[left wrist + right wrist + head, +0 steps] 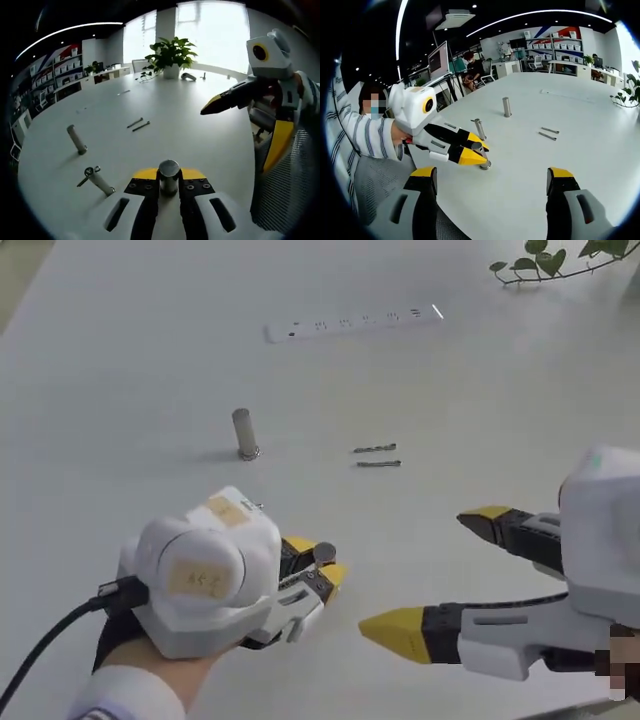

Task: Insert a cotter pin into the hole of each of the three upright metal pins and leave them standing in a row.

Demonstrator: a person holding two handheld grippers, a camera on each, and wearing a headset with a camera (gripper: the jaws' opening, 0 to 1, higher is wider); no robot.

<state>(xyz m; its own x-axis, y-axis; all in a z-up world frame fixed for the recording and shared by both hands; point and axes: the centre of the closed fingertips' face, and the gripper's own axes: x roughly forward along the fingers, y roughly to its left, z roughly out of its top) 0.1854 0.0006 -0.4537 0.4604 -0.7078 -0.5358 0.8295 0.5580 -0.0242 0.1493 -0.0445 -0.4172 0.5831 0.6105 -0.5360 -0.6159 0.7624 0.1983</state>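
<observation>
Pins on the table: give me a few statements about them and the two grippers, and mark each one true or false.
1. The left gripper is shut on a pin. True.
2. The right gripper holds a cotter pin. False: it is open and empty.
3. Two loose cotter pins lie side by side on the table. True.
4. All three pins carry cotter pins. False: the near pin carries one, but the far pin is bare.
5. The far pin lies on its side. False: it stands upright.
</observation>
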